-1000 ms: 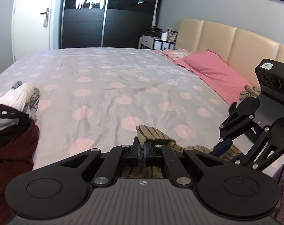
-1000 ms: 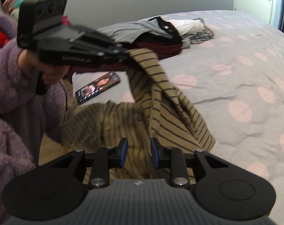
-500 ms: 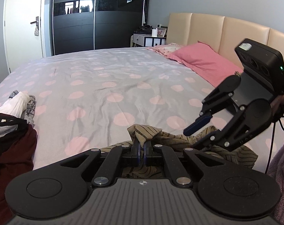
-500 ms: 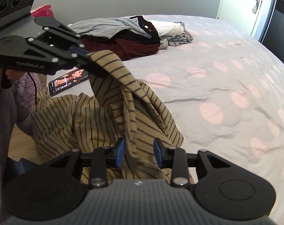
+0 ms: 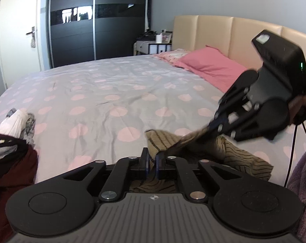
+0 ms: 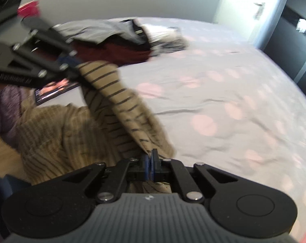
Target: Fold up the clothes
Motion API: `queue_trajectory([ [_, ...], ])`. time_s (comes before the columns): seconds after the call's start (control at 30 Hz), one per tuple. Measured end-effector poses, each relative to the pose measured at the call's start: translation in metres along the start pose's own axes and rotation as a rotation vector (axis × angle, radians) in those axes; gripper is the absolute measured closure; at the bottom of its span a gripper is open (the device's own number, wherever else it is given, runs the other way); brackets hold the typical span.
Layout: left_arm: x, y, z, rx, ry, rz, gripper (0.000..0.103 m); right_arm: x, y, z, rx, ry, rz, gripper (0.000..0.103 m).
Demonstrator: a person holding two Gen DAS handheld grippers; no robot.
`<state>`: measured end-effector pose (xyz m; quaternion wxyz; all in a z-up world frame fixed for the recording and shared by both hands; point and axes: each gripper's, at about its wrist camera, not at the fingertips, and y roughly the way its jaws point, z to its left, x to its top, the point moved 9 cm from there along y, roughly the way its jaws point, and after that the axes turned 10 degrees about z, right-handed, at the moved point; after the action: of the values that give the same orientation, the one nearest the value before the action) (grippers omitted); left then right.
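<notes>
Two grips on one striped shirt (image 6: 112, 109); your left gripper (image 5: 151, 160) and right gripper (image 6: 150, 162) both pinch it closed; cloth runs taut between them, bulk sagging at bed (image 5: 112, 101) edge; pull apart.

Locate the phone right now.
Right wrist view, far left: phone lies on the bedspread under the left gripper, beside the striped shirt.

Tan shirt (image 6: 120, 101) with dark stripes; grey bedspread (image 5: 112, 93) with pink dots; pink pillow (image 5: 209, 66); apparently maroon garment (image 6: 120, 53).
</notes>
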<state>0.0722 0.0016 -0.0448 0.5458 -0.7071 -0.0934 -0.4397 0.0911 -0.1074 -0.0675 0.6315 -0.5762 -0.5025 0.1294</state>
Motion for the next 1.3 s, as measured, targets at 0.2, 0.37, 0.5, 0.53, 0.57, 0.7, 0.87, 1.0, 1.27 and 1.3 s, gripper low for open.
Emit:
queue_trajectory([
  [0.2,-0.002,-0.001,-0.003,0.016,0.032,-0.015,0.064,-0.049,-0.054,-0.041,-0.187,0.203,-0.052,0.100],
  [0.37,-0.009,0.019,0.005,0.029,0.012,0.059,0.063,-0.115,-0.088,-0.064,-0.266,0.389,-0.035,0.100],
  [0.5,-0.019,0.046,0.004,0.022,0.019,0.160,0.060,-0.173,-0.096,-0.085,-0.302,0.519,0.023,0.100],
  [0.53,-0.022,0.053,0.003,0.017,0.026,0.186,0.056,-0.187,-0.096,-0.090,-0.307,0.552,0.044,0.100],
  [0.57,-0.025,0.061,0.002,0.016,0.030,0.211,0.055,-0.200,-0.094,-0.094,-0.306,0.588,0.067,0.100],
  [0.7,-0.037,0.092,-0.006,0.012,0.064,0.307,0.052,-0.242,-0.078,-0.103,-0.320,0.677,0.183,0.100],
  [0.87,-0.048,0.120,-0.024,-0.010,0.091,0.368,0.050,-0.261,-0.061,-0.102,-0.301,0.681,0.238,0.100],
  [1.0,-0.033,0.120,-0.057,-0.110,0.084,0.326,0.048,-0.270,-0.058,-0.105,-0.297,0.683,0.244,0.100],
  [1.27,-0.025,0.170,-0.087,-0.258,-0.103,0.399,0.069,-0.272,-0.056,-0.112,-0.289,0.694,0.236,0.100],
  [1.3,-0.027,0.176,-0.088,-0.282,-0.137,0.413,0.078,-0.272,-0.057,-0.112,-0.289,0.693,0.232,0.100],
])
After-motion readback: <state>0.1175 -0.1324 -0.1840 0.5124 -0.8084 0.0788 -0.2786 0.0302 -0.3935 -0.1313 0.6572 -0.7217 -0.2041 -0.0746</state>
